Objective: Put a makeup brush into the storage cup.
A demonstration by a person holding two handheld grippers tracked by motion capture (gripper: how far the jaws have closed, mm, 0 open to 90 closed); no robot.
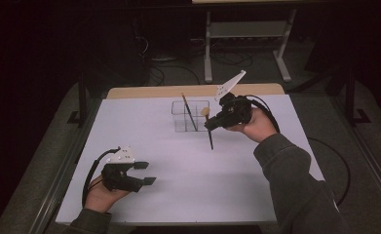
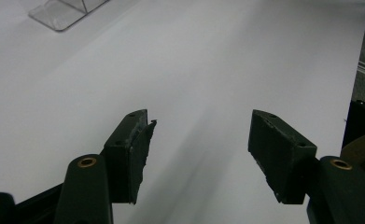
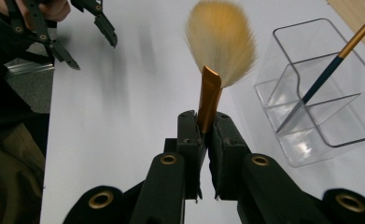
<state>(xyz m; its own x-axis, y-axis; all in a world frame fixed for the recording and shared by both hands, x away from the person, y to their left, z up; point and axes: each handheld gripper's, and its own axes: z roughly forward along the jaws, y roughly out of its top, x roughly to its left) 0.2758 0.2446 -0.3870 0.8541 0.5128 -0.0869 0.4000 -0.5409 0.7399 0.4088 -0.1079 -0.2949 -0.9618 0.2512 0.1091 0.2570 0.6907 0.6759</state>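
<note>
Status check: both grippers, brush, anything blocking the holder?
Right gripper shut on fluffy brush, held beside clear holder. Left gripper open, empty, over white table. One thin brush leans inside holder; way in clear.

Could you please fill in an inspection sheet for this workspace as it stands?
Surface: white table top, bare around the things.
Job's things: makeup brush held, bristles up; clear divided holder with a slim brush leaning inside.
Clutter: nothing seen.
Grippers: right claw shut on the makeup brush; left claw open, nothing between its jaws.
Cables: black cable trails from the left claw.
Surroundings: dark floor, metal stand behind.
</note>
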